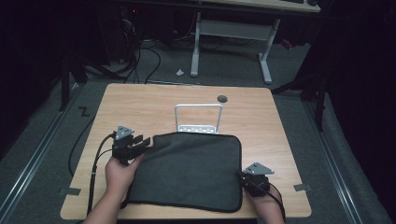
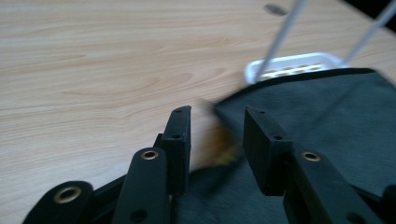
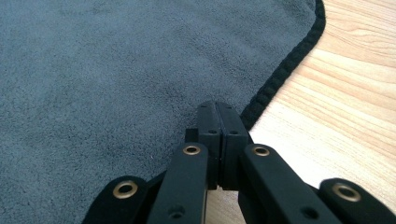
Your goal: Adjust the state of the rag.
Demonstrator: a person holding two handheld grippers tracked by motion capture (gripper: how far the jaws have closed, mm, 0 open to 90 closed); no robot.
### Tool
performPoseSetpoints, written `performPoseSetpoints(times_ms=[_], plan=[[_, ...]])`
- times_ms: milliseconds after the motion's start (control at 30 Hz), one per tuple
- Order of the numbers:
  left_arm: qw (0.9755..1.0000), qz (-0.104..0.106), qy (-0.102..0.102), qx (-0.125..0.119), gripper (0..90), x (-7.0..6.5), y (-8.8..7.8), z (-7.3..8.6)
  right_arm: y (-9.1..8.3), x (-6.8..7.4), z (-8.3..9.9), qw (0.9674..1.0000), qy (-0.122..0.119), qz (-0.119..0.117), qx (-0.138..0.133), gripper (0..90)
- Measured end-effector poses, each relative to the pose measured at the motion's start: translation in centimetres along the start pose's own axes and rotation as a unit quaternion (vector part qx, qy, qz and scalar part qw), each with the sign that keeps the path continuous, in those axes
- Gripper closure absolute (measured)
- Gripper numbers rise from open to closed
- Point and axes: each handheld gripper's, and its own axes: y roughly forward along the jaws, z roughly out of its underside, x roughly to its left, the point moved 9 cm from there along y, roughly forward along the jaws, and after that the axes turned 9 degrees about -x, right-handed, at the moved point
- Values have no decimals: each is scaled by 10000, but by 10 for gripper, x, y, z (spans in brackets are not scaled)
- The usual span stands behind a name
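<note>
Grey cloth (image 1: 187, 170) hides rack (image 1: 198, 119) base; left gripper (image 2: 217, 123) spread, right gripper (image 3: 218, 109) pressed together.

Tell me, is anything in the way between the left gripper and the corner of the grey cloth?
Nothing visible is. The left gripper has its jaws apart right at the far left corner of the grey cloth, with only bare table around it. The white wire rack stands beyond the cloth's far edge, off to the side.
</note>
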Motion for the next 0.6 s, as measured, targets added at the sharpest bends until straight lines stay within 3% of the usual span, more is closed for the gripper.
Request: performPoseSetpoints(times_ms=[33, 100, 133, 200, 267, 467, 600], plan=[[9997, 177, 149, 81, 635, -9, -4, 9, 0, 0, 0, 10000, 1, -9, 8, 900], [9984, 333, 373, 245, 661, -19, -7, 26, 0, -1, 0, 10000, 7, -11, 6, 900], [9971, 407, 452, 455, 666, -23, -7, 38, 0, -1, 0, 10000, -9, -12, 6, 900], [9934, 459, 505, 920, 658, -25, -3, 61, 0, 0, 0, 10000, -14, -4, 14, 900], [9906, 443, 533, 1176, 655, -24, 0, 77, 0, 0, 0, 10000, 14, -6, 27, 900], [9884, 657, 500, 1275, 660, -36, -4, 84, -1, -1, 1, 10000, -11, 22, 34, 900], [9851, 1083, 491, 1241, 658, -61, -15, 95, -11, -6, 8, 9998, 128, 146, 77, 900]])
